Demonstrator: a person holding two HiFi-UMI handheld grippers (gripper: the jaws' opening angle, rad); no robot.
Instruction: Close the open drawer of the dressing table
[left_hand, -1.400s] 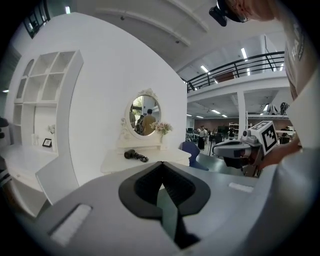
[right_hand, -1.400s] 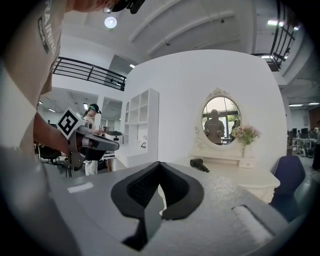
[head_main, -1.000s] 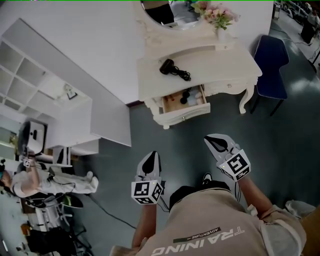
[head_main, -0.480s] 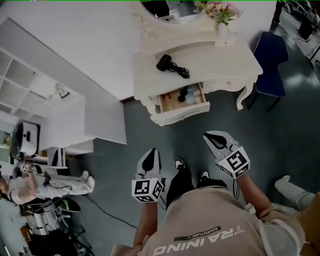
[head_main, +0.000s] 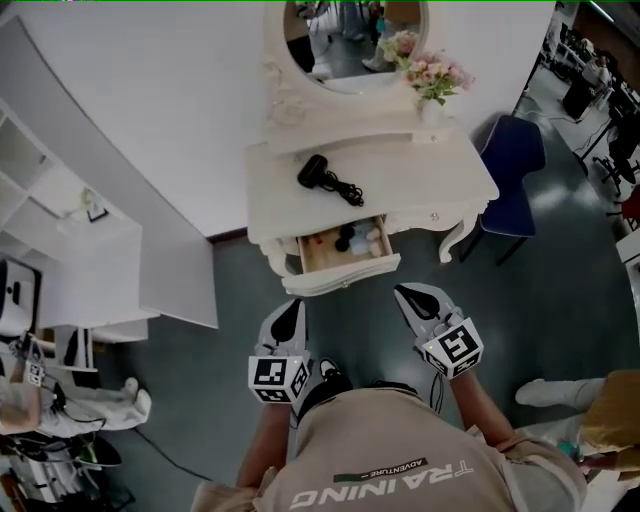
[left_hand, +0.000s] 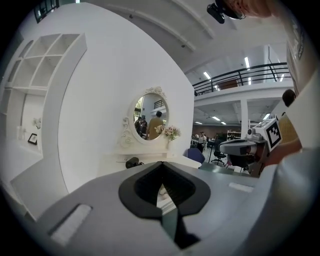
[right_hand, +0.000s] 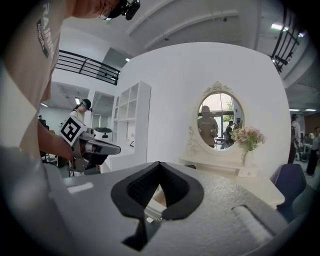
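Observed from the room: a white wall (head_main: 150, 90) backs the scene, with a white shelf unit (head_main: 60, 230) at its left. The white dressing table (head_main: 420, 185) stands against the wall on a dark floor (head_main: 560, 300), with a blue chair (head_main: 512, 160) at its right end. An oval mirror (head_main: 350, 40) rises above the top.

The table's 1 open drawer (head_main: 345, 262) sits left of centre, pulled out toward the person, with small bottles lying inside.

The left gripper (head_main: 290, 310) is held in the air below the drawer front, apart from it, jaw tips meeting and nothing held. The right gripper (head_main: 408, 295) hangs near the drawer's right corner, not touching, jaws likewise together and empty.

A black hair dryer (head_main: 318, 175) with its cord lies on the tabletop. Pink flowers (head_main: 430, 70) stand in a vase beside the mirror.
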